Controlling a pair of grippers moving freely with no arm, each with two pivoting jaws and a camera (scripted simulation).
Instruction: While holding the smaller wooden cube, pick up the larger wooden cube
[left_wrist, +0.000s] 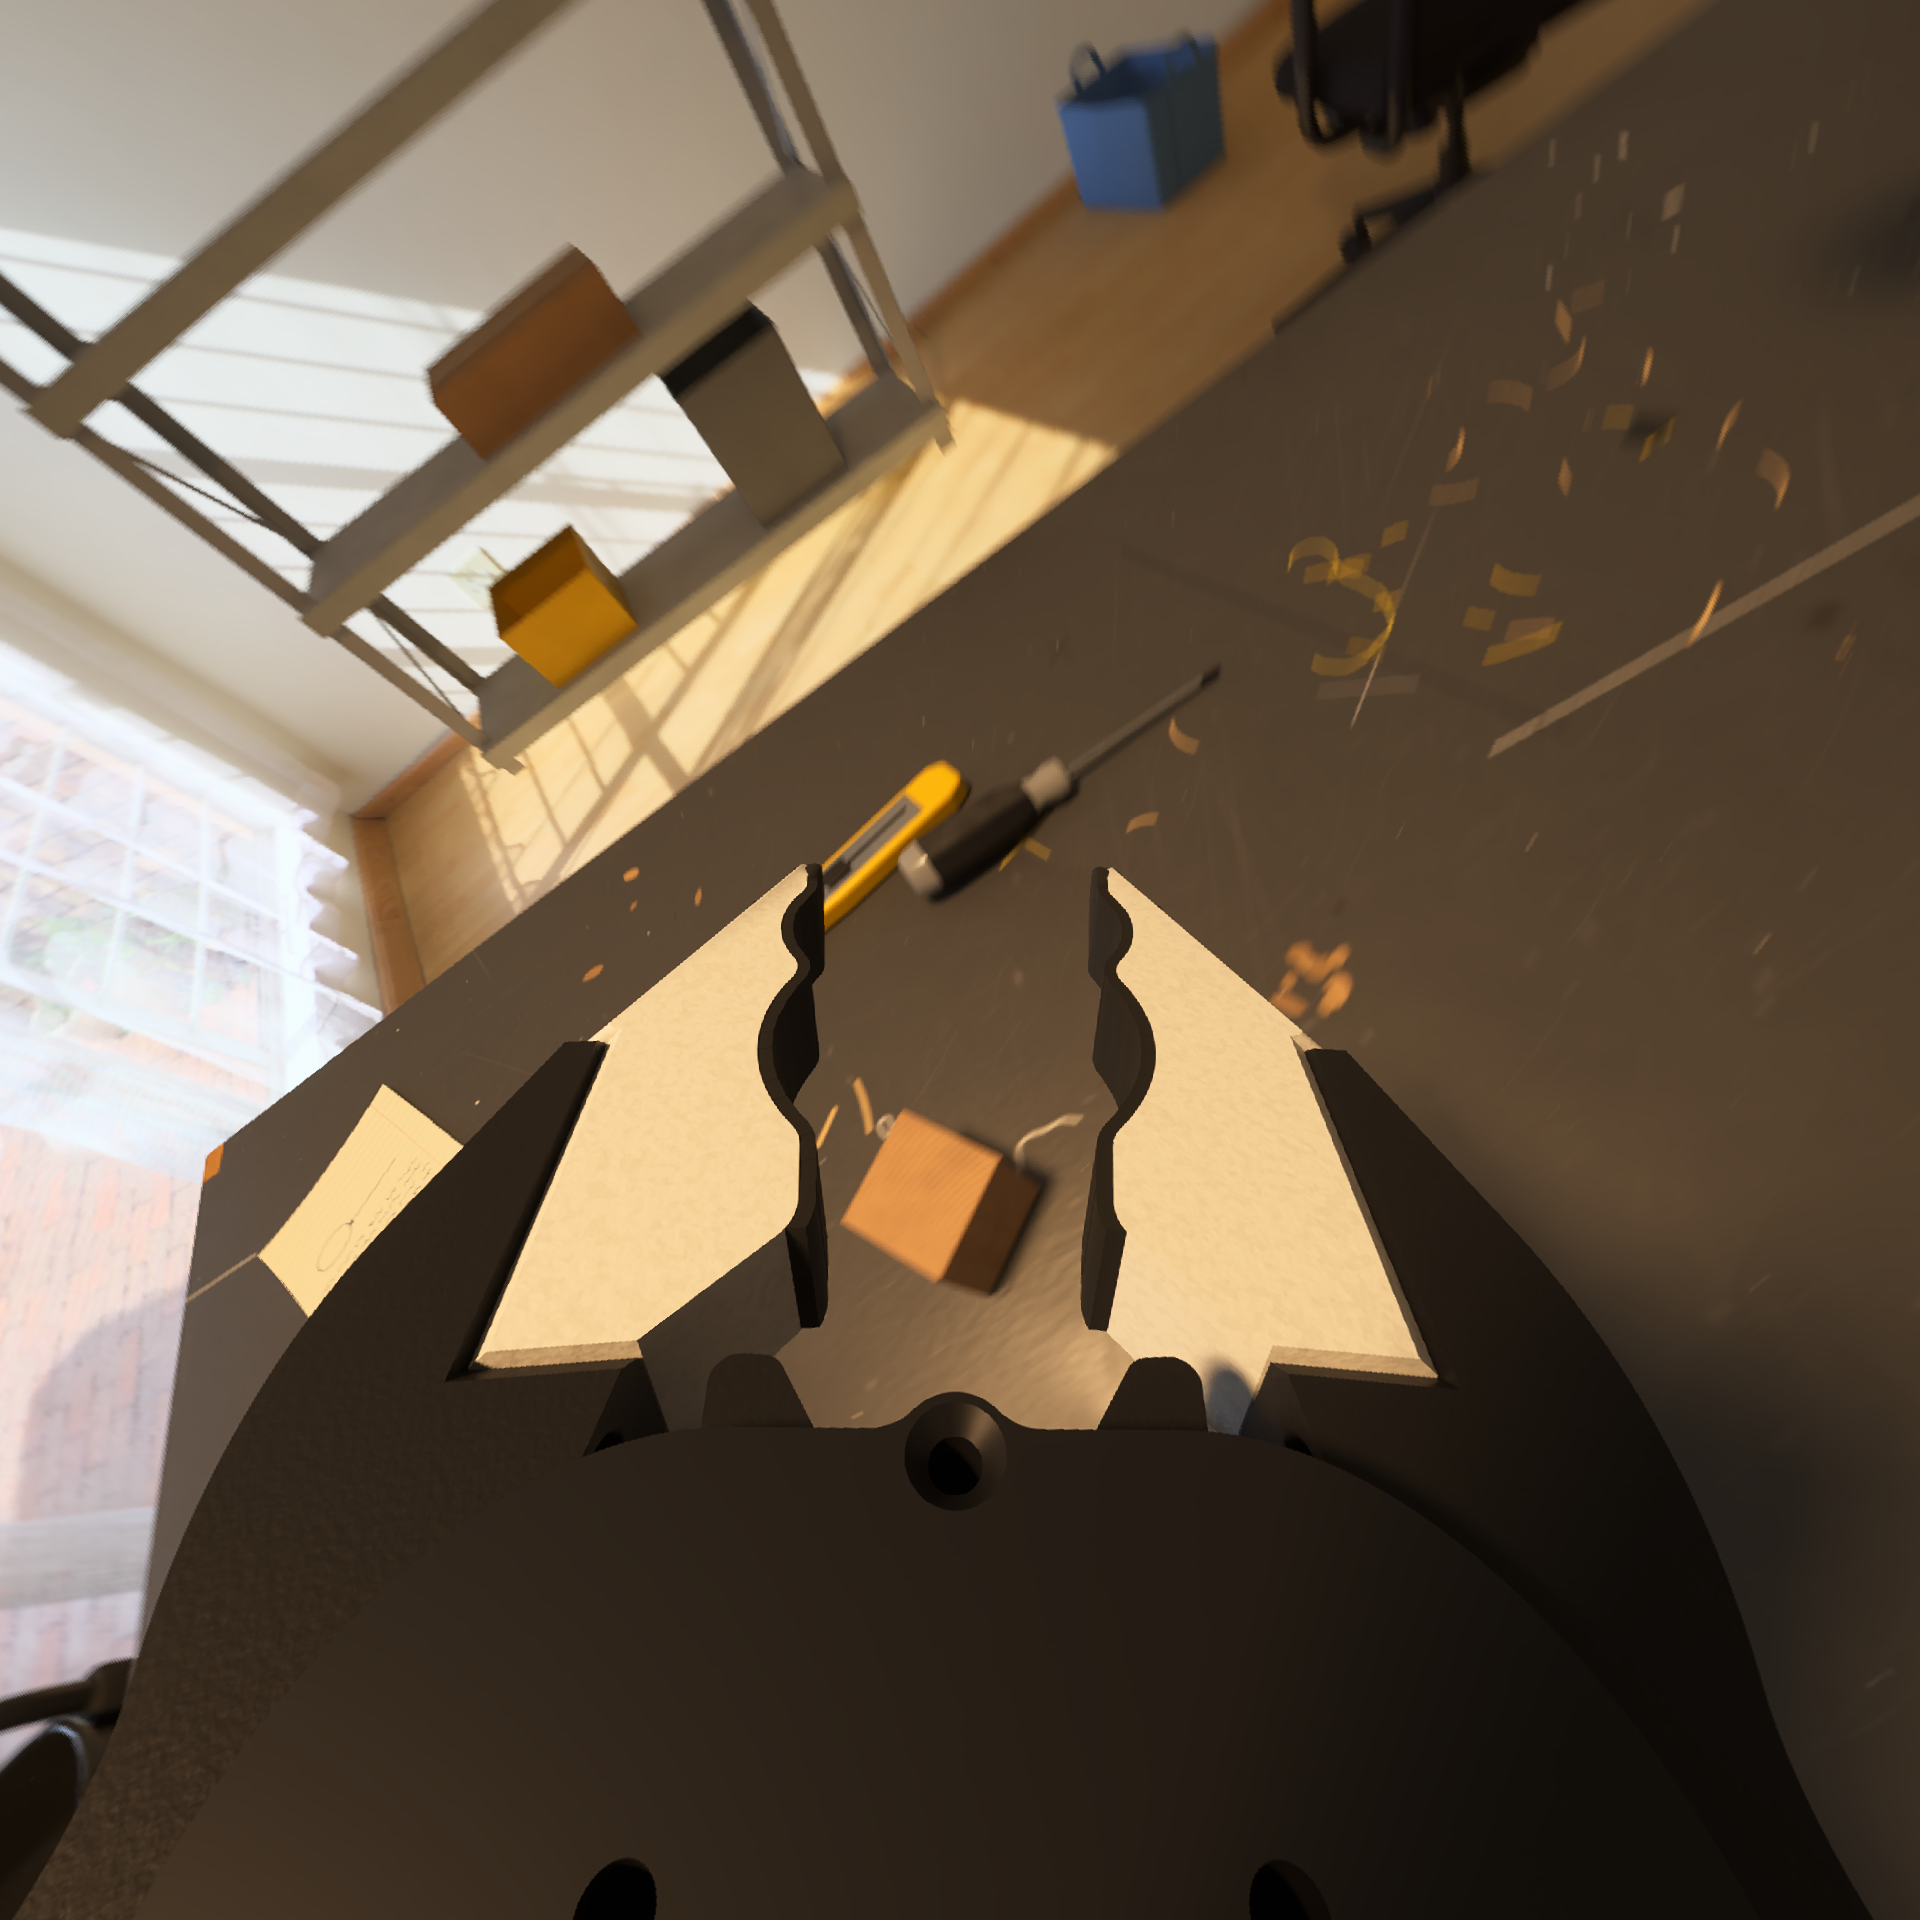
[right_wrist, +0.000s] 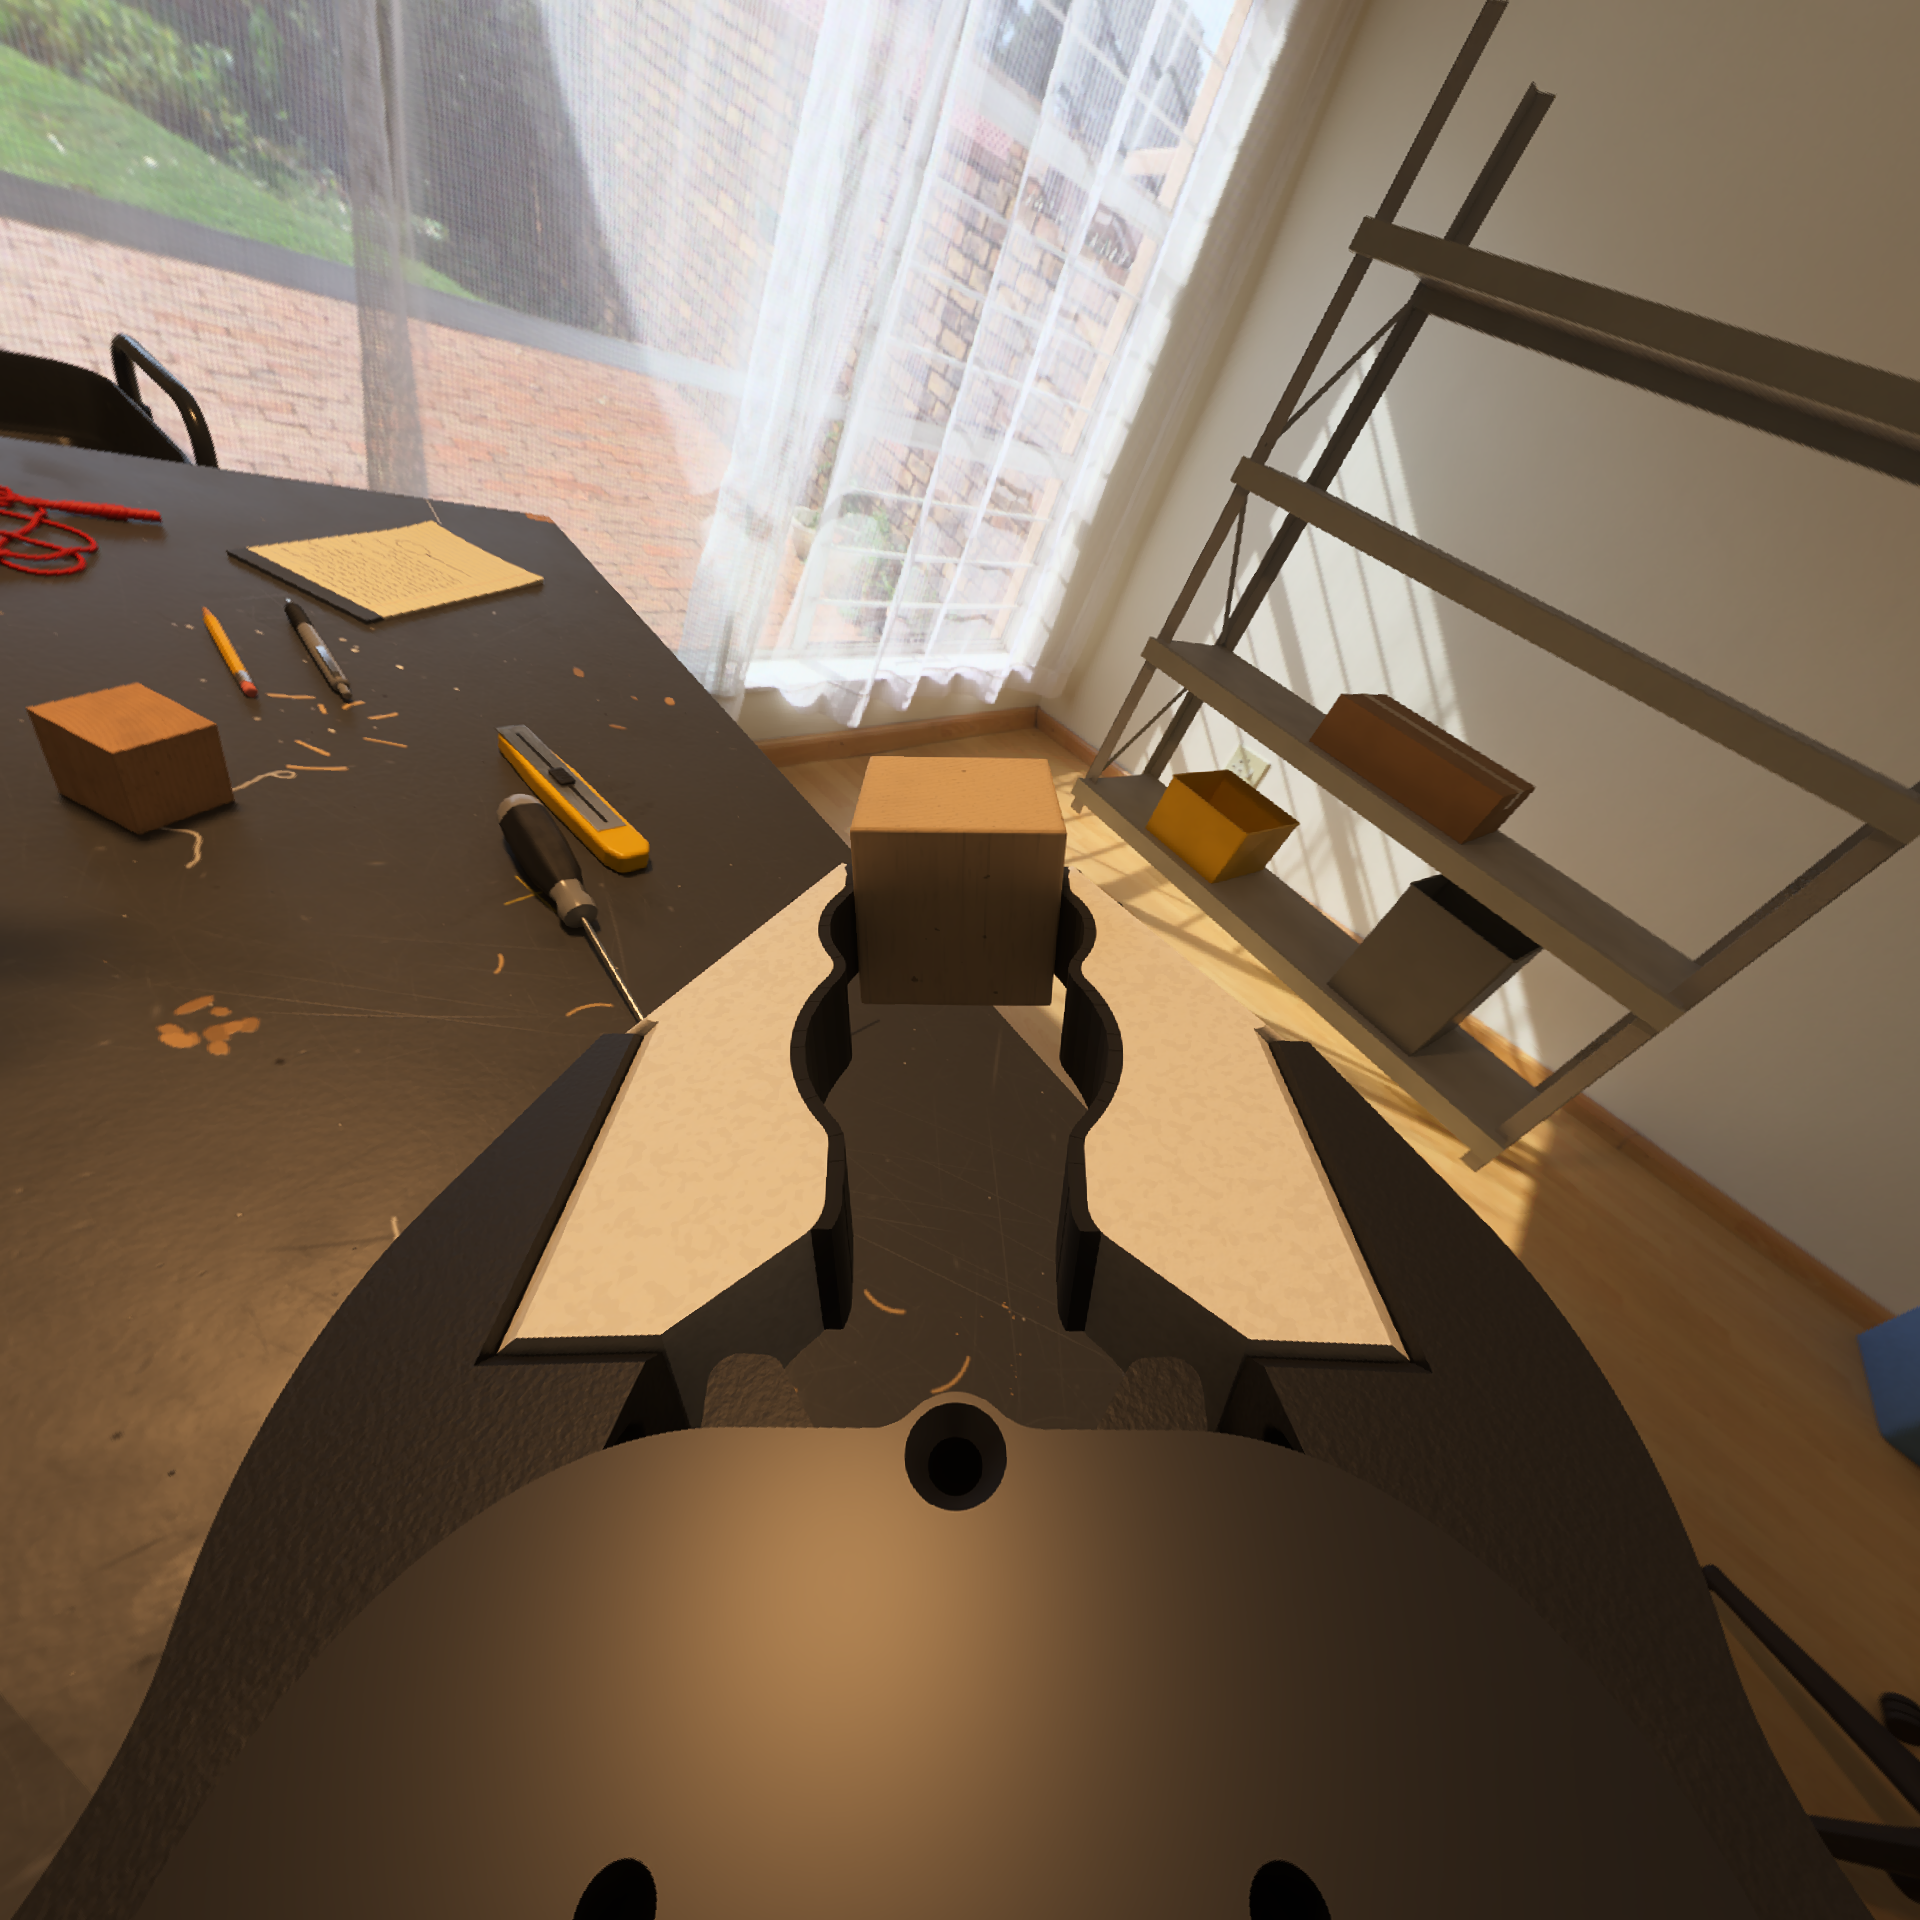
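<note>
My right gripper (right_wrist: 958, 883) is shut on the smaller wooden cube (right_wrist: 956, 883), held at the fingertips above the dark table's (right_wrist: 312, 1091) edge. The larger wooden cube (right_wrist: 130, 753) rests on the table at the far left of the right wrist view. In the left wrist view the same larger cube (left_wrist: 940, 1200) lies on the table (left_wrist: 1455, 987) below and between my fingers. My left gripper (left_wrist: 958, 878) is open and empty, hovering over it with its fingers apart from the cube.
A yellow utility knife (left_wrist: 894, 831) and a screwdriver (left_wrist: 997, 821) lie just beyond the larger cube. A notepad (right_wrist: 395, 566), pencil (right_wrist: 229, 649), marker (right_wrist: 317, 649) and red cord (right_wrist: 42, 530) lie farther off. Wood shavings litter the table. A metal shelf (right_wrist: 1455, 779) stands off the table.
</note>
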